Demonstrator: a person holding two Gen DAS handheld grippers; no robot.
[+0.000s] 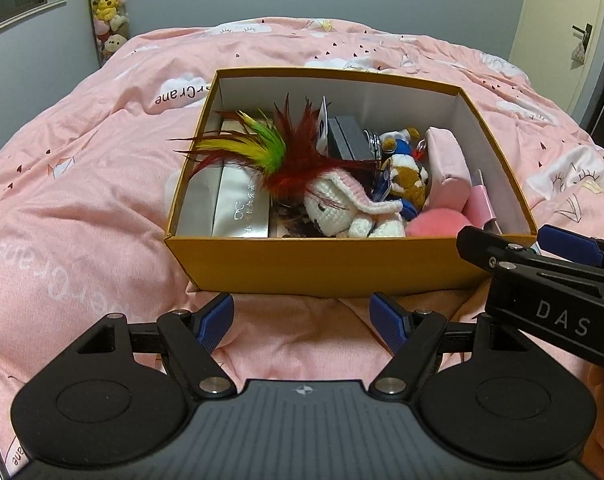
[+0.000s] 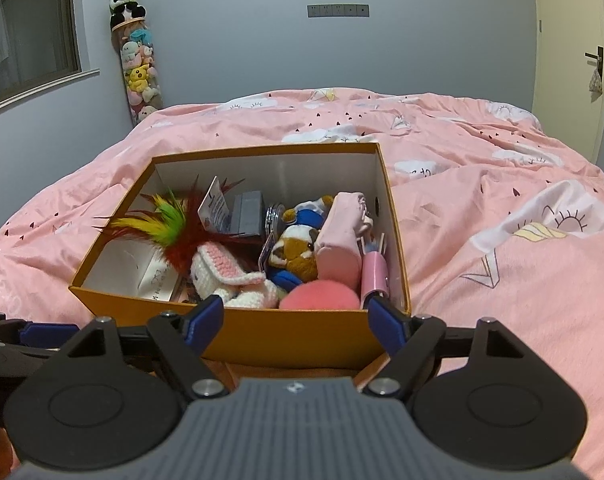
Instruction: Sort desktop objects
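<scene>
An open orange cardboard box stands on the pink bed. It holds a feather toy, a white crocheted bunny, a silver box, a dark grey box, a brown plush, a pink pouch and a pink pompom. My left gripper is open and empty just before the box's near wall. My right gripper is open and empty at the box's near right corner, also seen in the left wrist view.
The pink duvet is rumpled around the box. A tall clear tube of plush toys stands by the far wall. A door is at the right.
</scene>
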